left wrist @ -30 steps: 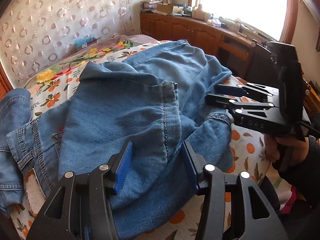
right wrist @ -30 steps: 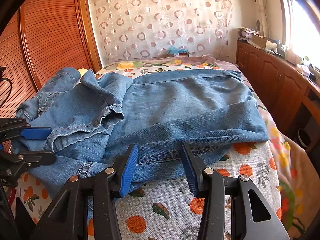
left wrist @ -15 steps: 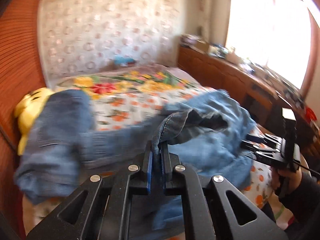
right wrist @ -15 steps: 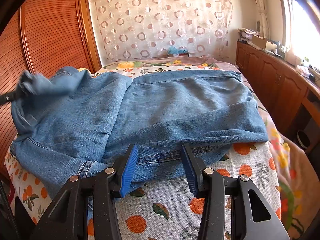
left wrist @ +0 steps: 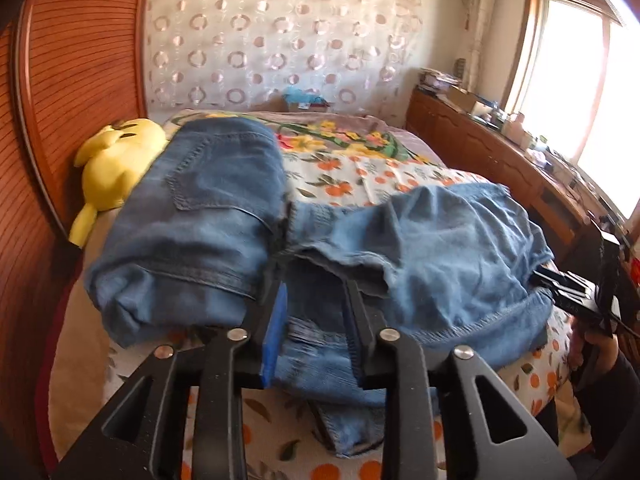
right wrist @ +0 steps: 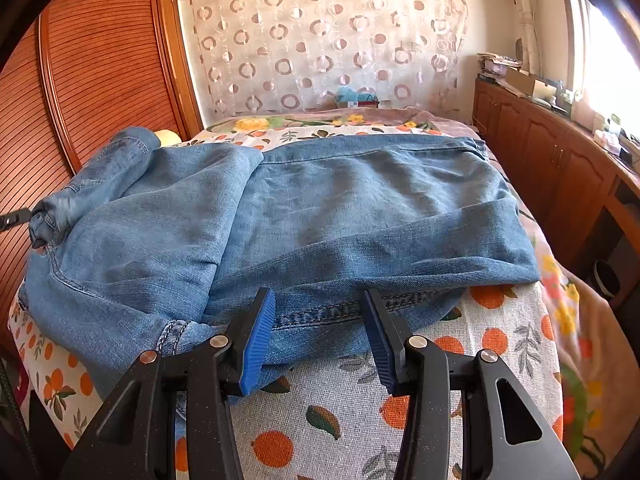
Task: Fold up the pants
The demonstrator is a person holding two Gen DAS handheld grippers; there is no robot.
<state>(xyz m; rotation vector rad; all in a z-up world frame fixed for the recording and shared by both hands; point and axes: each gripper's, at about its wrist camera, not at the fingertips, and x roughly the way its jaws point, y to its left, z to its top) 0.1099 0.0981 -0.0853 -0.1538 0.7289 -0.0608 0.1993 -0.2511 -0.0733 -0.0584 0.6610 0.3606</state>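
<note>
Lying crosswise ahead of both tongs, the jeans (right wrist: 360, 208) run left to right; left gripper (left wrist: 314, 320) just opening, denim between; right gripper (right wrist: 320, 332) apart, at the hem

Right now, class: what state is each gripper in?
Left gripper: open, jaws just opening, jeans between them, released.
Right gripper: open, holding nothing, at the jeans' edge.

Left wrist cam sits low at the near-left bed edge, tilted down, facing far-right across the blue denim pants (left wrist: 440, 248). Right wrist cam, near edge w/ same tilt, faces the far circle-patterned sheer curtain (right wrist: 328, 36). Both share pants, orange-print bedsheet (right wrist: 496, 344), curtain, right-side wooden cabinets (right wrist: 552, 172).
</note>
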